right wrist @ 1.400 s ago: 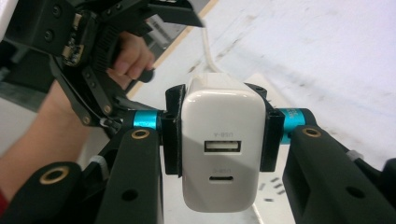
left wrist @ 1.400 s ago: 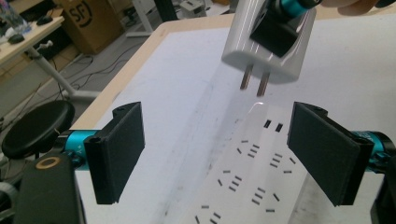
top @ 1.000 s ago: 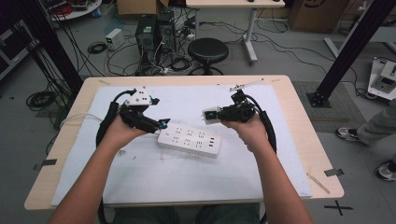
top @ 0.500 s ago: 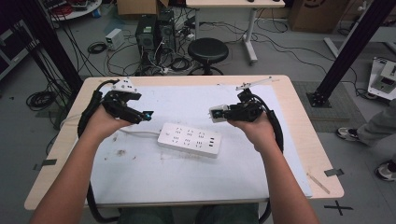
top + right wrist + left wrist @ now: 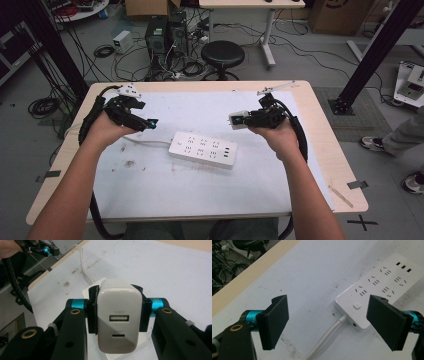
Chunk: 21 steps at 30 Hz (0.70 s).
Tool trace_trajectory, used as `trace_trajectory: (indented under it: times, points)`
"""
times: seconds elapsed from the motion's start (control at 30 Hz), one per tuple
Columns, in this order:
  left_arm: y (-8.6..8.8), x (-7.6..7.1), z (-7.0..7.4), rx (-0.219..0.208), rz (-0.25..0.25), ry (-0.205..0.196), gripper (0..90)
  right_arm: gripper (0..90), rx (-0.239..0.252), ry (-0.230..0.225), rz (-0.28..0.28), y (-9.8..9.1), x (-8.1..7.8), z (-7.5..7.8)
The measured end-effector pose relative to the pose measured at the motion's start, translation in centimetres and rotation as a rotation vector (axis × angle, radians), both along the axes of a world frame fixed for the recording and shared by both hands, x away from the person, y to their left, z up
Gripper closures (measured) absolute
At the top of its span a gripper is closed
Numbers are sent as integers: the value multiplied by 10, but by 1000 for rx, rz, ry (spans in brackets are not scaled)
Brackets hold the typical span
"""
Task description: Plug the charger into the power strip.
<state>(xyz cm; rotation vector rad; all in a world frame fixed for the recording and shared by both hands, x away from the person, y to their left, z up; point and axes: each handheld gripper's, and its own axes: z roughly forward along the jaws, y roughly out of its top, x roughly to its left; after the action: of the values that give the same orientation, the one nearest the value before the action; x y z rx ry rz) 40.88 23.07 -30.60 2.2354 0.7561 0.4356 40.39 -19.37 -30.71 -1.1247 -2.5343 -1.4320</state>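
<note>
A white power strip [image 5: 202, 149] lies in the middle of the white mat, its cord [image 5: 145, 143] running off to the left. In the left gripper view the strip [image 5: 377, 287] shows its switch end and cord [image 5: 325, 338]. My left gripper [image 5: 150, 123] hovers left of the strip, open and empty, its fingers [image 5: 275, 321] wide apart. My right gripper [image 5: 239, 120] hangs above and right of the strip, shut on a white USB charger [image 5: 116, 317] [image 5: 238, 119], whose USB ports face the right gripper view's camera.
The white mat [image 5: 150, 185] covers most of a wooden table [image 5: 327, 135]. A black stool [image 5: 222, 55], computer towers and tangled cables stand on the floor behind. A person's leg and shoe [image 5: 395, 142] are at the right.
My left gripper has drawn back leftward from the strip. The right gripper has moved right and away from the strip with the charger held.
</note>
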Motion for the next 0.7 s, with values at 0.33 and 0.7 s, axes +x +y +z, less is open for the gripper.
trace_trajectory:
  times: [0.33,0.7]
  points:
    - [15,-5,-4,14,5,5,181,631,-98,1,50,11,13,16]
    - [26,-3,-11,36,18,29,181,630,-263,30,151,32,28,16]
